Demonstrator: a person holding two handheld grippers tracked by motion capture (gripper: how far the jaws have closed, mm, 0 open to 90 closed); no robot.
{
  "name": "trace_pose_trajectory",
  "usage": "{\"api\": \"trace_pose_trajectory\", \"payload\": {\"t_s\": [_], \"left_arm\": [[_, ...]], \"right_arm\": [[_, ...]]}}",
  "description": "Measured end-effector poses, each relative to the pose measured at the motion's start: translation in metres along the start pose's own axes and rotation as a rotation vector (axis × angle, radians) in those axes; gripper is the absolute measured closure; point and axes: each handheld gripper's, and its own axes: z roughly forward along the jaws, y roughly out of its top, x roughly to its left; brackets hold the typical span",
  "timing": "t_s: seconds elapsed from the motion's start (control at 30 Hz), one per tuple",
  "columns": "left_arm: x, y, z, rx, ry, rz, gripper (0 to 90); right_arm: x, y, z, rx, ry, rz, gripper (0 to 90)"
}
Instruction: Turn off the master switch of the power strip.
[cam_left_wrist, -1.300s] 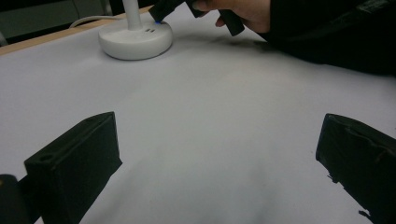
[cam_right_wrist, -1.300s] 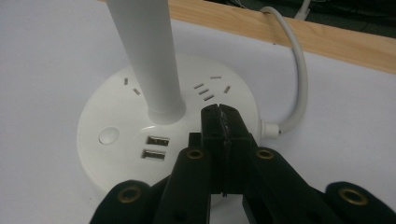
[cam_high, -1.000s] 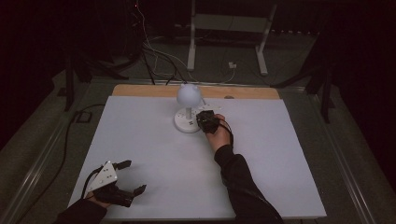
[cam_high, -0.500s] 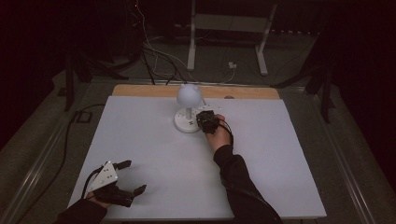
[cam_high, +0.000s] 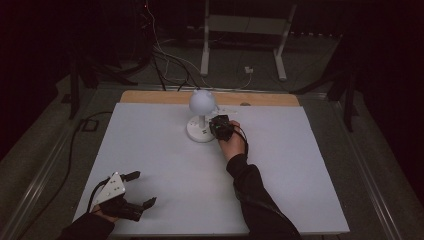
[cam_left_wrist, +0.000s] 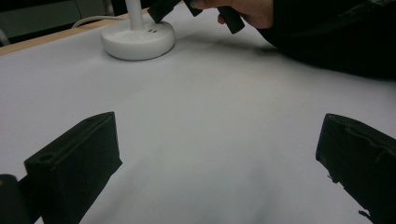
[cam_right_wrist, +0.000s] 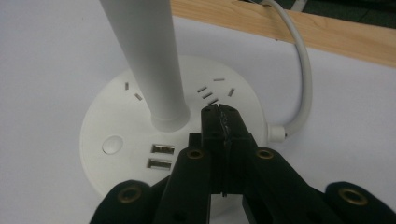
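Nothing moved: right hand-held gripper (cam_right_wrist: 223, 116), jaws pressed together, hides part of lamp base (cam_right_wrist: 116, 126).

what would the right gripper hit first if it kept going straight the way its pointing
Probably the lamp's round white base: the right gripper, fingers shut, points down at its top beside the stem. Whether the tips already touch it is unclear.

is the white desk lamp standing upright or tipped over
Upright. The white round-based desk lamp sits with its round base flat on the white table and its stem rising straight to the globe head.
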Motion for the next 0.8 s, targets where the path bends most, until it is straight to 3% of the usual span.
{"api": "trace_pose_trajectory", "payload": {"t_s": [0.27,0.37,0.53,0.63,0.77,0.8], "left_arm": [[0.000,0.000,0.000,-0.002,-0.002,-0.001,0.3],[0.000,0.000,0.000,-0.001,-0.003,0.001,0.3],[0.000,0.000,-0.001,-0.002,-0.001,0.000,0.3],[0.000,0.000,0.000,-0.001,0.002,0.003,0.2],[0.000,0.000,0.000,0.000,0.003,0.003,0.2],[0.000,0.000,0.000,0.000,0.002,0.004,0.2]], "right_arm": [[-0.002,-0.001,-0.006,-0.031,0.019,0.005,89.9],[-0.002,0.000,-0.011,-0.041,0.042,0.007,83.8],[-0.005,-0.001,-0.013,0.005,0.082,0.015,46.4],[-0.008,-0.002,-0.018,-0.013,0.113,0.018,24.5],[-0.010,-0.003,-0.025,-0.003,0.210,-0.006,0.8],[-0.010,-0.003,-0.025,-0.003,0.210,-0.006,0.8]]}}
